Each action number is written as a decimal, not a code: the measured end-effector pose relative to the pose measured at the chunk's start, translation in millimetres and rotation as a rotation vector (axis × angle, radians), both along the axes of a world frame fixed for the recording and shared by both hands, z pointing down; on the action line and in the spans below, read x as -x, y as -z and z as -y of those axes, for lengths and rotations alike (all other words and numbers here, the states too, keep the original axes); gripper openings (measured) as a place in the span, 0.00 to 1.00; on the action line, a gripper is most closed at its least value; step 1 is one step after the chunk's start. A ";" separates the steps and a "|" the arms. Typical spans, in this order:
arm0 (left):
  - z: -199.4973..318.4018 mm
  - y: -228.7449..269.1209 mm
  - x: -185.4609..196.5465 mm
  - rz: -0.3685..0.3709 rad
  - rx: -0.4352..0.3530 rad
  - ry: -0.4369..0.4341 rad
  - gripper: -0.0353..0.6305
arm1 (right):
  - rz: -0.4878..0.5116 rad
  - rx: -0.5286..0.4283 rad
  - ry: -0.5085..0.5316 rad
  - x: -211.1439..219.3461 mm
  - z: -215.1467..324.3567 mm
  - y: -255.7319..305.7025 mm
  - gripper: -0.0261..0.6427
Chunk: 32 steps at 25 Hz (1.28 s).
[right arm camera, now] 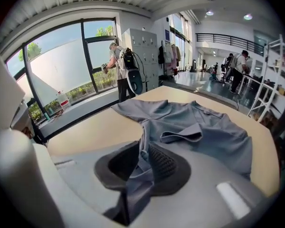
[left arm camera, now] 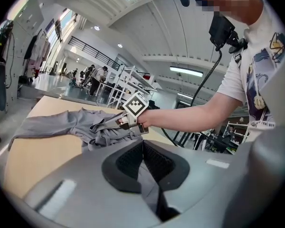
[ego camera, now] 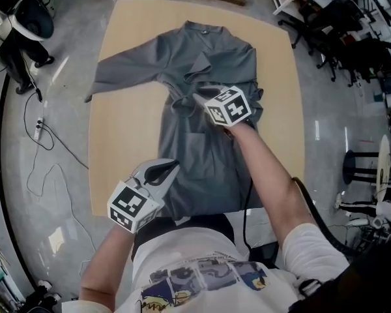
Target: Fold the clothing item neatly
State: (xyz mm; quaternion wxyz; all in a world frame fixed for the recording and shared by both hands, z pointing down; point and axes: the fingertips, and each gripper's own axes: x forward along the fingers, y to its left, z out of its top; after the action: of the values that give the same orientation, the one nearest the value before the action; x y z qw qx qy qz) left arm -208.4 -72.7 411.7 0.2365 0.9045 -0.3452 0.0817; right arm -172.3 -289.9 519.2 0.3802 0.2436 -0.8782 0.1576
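The person's white printed T-shirt [ego camera: 202, 276] fills the bottom of the head view, with both bare forearms reaching out from it. Just ahead of it, the left gripper [ego camera: 171, 168] grips the near hem [ego camera: 202, 204] of the grey shirt [ego camera: 195, 60]. In the left gripper view [left arm camera: 142, 148] the jaws are together, with a thin fold of grey cloth nipped between the black pads [left arm camera: 157, 161]. Its marker cube [ego camera: 129, 206] sits behind the jaws, towards the person.

Beyond the left gripper's tips and a little to their right, the right gripper [ego camera: 197, 98] is over the middle of the shirt. Its own view [right arm camera: 145, 158] shows the jaws clamped on a bunched strip of the shirt's sleeve [right arm camera: 143, 132], which rises from the spread cloth up between the ribbed pads [right arm camera: 164, 163]. This sleeve lies folded across the chest.

The shirt is spread flat on a light wooden table [ego camera: 127, 142]. Its collar [ego camera: 199, 26] lies well beyond the right gripper's tips, at the far edge. The other sleeve [ego camera: 127, 70] stretches out to the left of the right gripper, its cuff near the table's edge.

Off to that gripper's right, past the table, dark office chairs [ego camera: 352, 51] stand on the grey floor. A cable [ego camera: 49, 155] trails on the floor to the left gripper's left.
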 end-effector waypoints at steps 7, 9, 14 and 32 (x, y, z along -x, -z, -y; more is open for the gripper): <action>-12.4 4.6 -11.4 0.022 -0.008 -0.023 0.06 | 0.059 -0.031 -0.083 -53.7 -52.0 41.0 0.12; -14.9 7.1 -16.2 0.032 -0.009 -0.020 0.06 | 0.082 -0.042 -0.099 -68.4 -68.0 55.0 0.12; -17.7 11.5 -25.6 0.039 -0.002 0.043 0.06 | 0.112 -0.084 -0.097 -104.8 -108.6 84.8 0.12; -14.3 -10.0 67.2 0.142 0.059 0.403 0.07 | 0.107 -0.101 0.057 -110.5 -173.3 93.6 0.12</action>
State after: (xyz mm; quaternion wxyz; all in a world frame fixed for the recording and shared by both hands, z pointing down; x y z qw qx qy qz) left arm -275.6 -58.4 421.7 0.2493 0.8020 -0.5323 0.1065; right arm -61.7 -116.6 425.5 0.3244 0.2286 -0.9106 0.1153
